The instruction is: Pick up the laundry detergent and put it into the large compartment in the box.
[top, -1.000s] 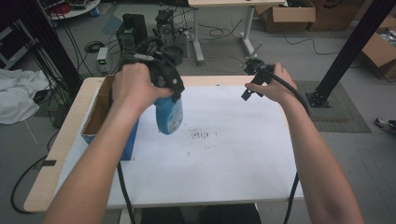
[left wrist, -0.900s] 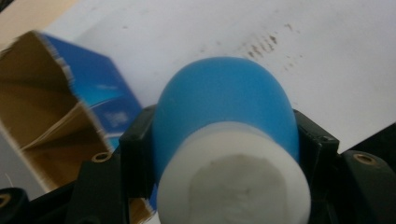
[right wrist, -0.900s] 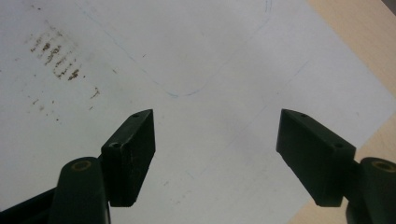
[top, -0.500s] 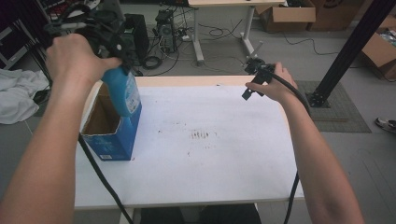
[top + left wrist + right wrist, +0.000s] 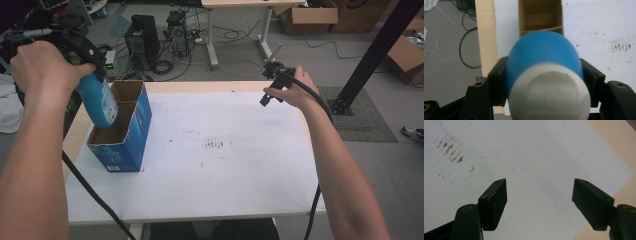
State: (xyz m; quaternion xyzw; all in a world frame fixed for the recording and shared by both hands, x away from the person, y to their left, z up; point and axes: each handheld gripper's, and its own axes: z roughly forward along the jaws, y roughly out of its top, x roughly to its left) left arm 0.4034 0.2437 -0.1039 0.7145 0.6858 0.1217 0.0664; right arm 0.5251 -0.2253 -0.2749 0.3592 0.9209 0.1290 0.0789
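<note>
A second ago the left gripper (image 5: 92, 75) held the blue plastic bottle with the white cap (image 5: 102, 102) over the middle of the white-covered table (image 5: 225, 170); it has since swung out to about nine o'clock, and the bottle, clamped between its jaws, now hangs tilted above the open blue cardboard box with the brown divided inside (image 5: 122, 132), base nearly at the near compartment. By my reading, lowering it into that compartment comes next. The right gripper (image 5: 270, 87) has kept to one o'clock, jaws wide and empty.
</note>
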